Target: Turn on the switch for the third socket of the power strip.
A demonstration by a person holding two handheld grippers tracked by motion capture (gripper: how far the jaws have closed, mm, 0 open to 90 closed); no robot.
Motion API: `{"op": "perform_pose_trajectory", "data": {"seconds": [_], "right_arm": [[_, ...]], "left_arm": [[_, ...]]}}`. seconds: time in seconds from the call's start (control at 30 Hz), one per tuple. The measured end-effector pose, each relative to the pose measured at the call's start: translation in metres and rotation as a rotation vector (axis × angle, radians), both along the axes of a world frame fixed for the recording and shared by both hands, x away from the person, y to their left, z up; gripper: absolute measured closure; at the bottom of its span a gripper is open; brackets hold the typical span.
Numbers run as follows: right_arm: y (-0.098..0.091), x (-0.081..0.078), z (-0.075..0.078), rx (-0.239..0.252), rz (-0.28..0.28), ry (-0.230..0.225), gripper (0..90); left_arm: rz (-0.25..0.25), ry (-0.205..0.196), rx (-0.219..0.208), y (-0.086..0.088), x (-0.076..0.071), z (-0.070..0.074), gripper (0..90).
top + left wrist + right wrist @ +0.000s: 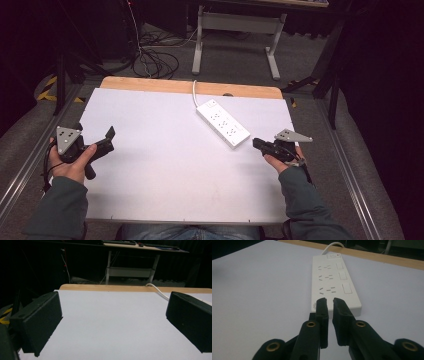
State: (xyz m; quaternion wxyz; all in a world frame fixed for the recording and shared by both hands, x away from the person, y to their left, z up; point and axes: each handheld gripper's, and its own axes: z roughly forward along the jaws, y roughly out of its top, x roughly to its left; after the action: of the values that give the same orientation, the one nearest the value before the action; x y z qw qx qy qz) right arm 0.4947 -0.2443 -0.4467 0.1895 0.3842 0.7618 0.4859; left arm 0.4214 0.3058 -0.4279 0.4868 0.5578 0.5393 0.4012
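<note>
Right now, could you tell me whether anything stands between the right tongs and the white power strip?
Nothing visible does. The right tongs, jaws nearly together with nothing between them, point at the near end of the power strip, with just bare white tabletop around it.

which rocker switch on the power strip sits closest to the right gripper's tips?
The switch at the cord-free end of the power strip, just beyond the right gripper; the other two lie farther toward the cord.

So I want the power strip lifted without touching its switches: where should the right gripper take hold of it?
Probably across the width at the near end of the power strip, coming in from the end that faces the right gripper. The strip lies flat with long straight sides, and its cord leaves the far end. The jaws, now shut, must open first.
</note>
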Motion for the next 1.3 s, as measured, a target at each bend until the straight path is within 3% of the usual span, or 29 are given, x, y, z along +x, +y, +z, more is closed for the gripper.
{"op": "perform_pose_trajectory", "data": {"seconds": [0.17, 1.3], "right_arm": [[0.0, 0.0, 0.0, -0.016, 0.003, 0.001, 90.0], [0.01, 0.009, -0.002, -0.053, 0.015, 0.027, 90.0]], "left_arm": [[-0.002, 0.001, -0.004, 0.0, 0.0, 0.0, 1.1], [0.011, 0.0, 0.002, 0.005, -0.006, -0.001, 1.7]]}}
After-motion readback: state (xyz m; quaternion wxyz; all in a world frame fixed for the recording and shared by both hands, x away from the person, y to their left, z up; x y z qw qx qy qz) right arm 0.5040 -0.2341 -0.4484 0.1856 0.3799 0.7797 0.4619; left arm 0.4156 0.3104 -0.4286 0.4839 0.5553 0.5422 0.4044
